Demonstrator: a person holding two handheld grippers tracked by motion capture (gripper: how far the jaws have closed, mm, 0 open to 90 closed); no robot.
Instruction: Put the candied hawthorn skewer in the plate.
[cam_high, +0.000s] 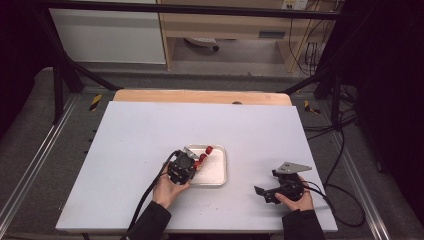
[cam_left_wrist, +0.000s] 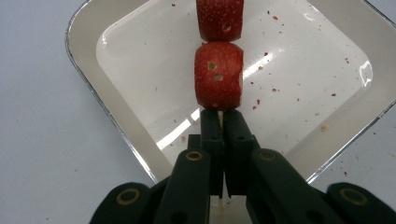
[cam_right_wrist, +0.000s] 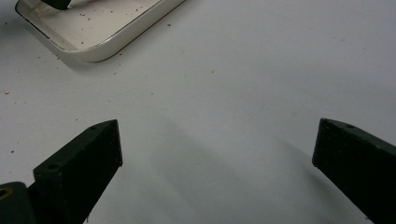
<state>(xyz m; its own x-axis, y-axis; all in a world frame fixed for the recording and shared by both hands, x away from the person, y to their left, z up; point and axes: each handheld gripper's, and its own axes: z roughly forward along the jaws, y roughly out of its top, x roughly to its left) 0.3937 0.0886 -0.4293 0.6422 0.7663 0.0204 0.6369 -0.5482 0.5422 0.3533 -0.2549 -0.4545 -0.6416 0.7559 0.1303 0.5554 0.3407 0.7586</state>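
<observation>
A skewer of red strawberry pieces (cam_high: 204, 156) hangs over the white tray (cam_high: 218, 176). My left gripper (cam_high: 192, 165) is shut on the skewer's thin stick. In the left gripper view, two strawberry pieces (cam_left_wrist: 218, 75) sit in a row just beyond the jaw tips (cam_left_wrist: 223, 116), above the tray's floor (cam_left_wrist: 303, 88). The pale stick shows between the closed jaws. My right gripper (cam_high: 265, 192) rests low over the table to the right of the tray, jaws wide apart. In the right gripper view, nothing but bare tabletop lies between its fingers (cam_right_wrist: 217, 144).
The tray (cam_right_wrist: 88, 44) holds red crumbs and juice specks, and more specks dot the white table (cam_high: 150, 135) beside it. A wooden strip (cam_high: 200, 96) runs along the table's far edge. Black cables trail from both grippers off the near edge.
</observation>
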